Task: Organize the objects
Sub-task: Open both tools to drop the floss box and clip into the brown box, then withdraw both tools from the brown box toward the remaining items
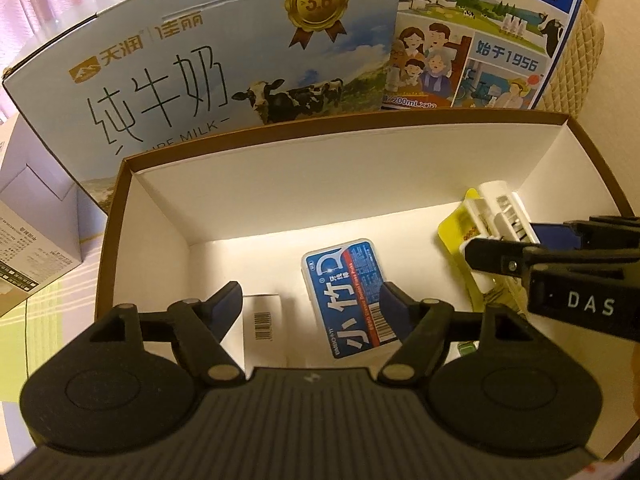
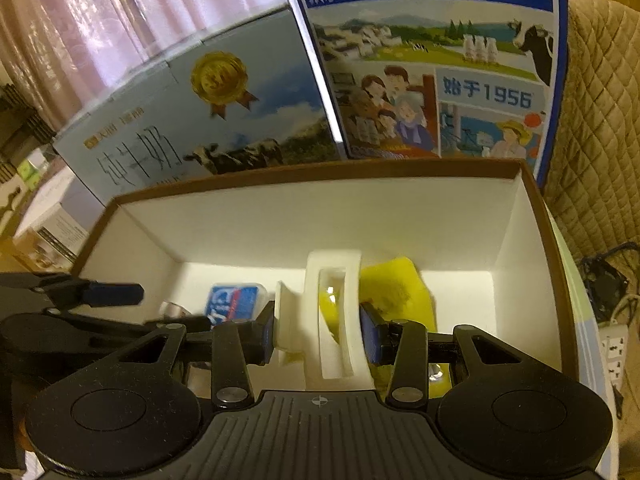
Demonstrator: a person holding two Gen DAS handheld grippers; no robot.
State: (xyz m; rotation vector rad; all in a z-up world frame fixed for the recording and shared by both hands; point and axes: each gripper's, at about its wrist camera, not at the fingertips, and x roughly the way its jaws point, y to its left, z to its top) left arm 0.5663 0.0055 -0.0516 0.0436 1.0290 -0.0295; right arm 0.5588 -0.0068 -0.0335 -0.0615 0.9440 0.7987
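Note:
A brown-rimmed open box with white walls (image 1: pixel 280 176) holds the items; it also shows in the right wrist view (image 2: pixel 280 216). My left gripper (image 1: pixel 312 300) is open over the box floor, above a blue floss-pick case (image 1: pixel 346 280) and a small white barcoded box (image 1: pixel 264 328). My right gripper (image 2: pixel 318 332) is shut on a white plastic holder (image 2: pixel 332 312) inside the box, over a yellow packet (image 2: pixel 400 284). The holder (image 1: pixel 500 208) and packet (image 1: pixel 456 232) show at the right of the left wrist view, with the right gripper's fingers (image 1: pixel 496 256) on them.
Two milk cartons stand behind the box: a light blue one (image 1: pixel 192 60) and a dark blue illustrated one (image 1: pixel 480 40). A white carton (image 1: pixel 28 232) lies at left. A quilted cushion (image 2: pixel 600 120) and a power strip (image 2: pixel 614 352) are at right.

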